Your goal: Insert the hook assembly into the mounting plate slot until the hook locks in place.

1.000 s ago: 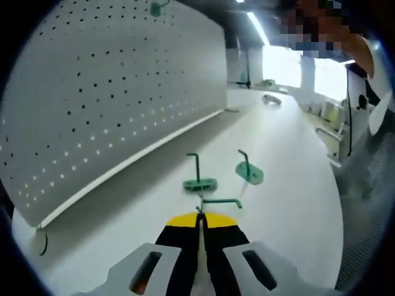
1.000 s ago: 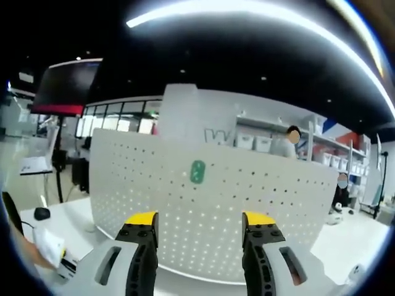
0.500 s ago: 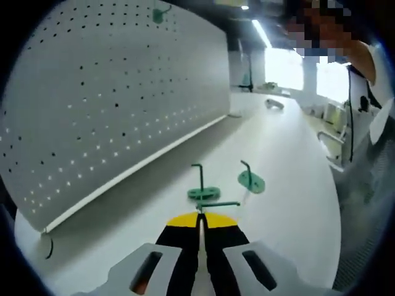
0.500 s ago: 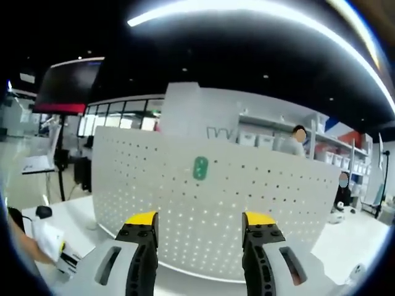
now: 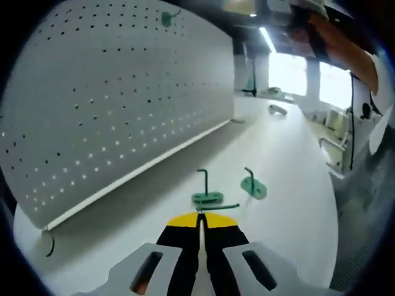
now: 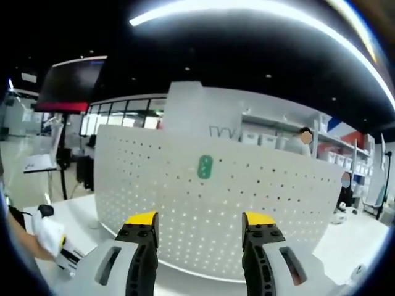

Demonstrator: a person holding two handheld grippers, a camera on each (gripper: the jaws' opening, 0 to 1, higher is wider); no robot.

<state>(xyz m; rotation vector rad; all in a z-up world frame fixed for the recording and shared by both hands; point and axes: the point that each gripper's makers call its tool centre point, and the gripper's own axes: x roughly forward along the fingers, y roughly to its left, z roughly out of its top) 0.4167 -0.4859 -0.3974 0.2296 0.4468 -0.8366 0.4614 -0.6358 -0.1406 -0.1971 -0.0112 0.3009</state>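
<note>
Jaws of my left gripper (image 5: pixel 199 223) are pressed together, and a thin green hook (image 5: pixel 217 207) lies sideways right at their tips; it looks pinched there, though the contact itself is hard to make out. Just beyond it on the white table (image 5: pixel 290 160) stand two more green hook pieces: one on an oval base (image 5: pixel 207 197) with its rod upright, directly past my jaw tips, and a second hook piece (image 5: pixel 253 187) a little to the right of it, apart from the first and leaning slightly. The white pegboard (image 5: pixel 117 92) stands along the left of the left gripper view, its lower edge meeting the table, and a small green hook plate (image 5: pixel 166 18) is mounted high up on it.

My right gripper (image 6: pixel 200 227) is held with its yellow-tipped jaws wide apart and nothing between them. In the right gripper view it faces the pegboard (image 6: pixel 247 185) square on (the board's perforations glow with light from behind), and the green mounting plate (image 6: pixel 205 166) sits on the board above the gap between the jaws, well clear of both. My other hand, in a white glove (image 6: pixel 48 237), shows low at the left edge.
</note>
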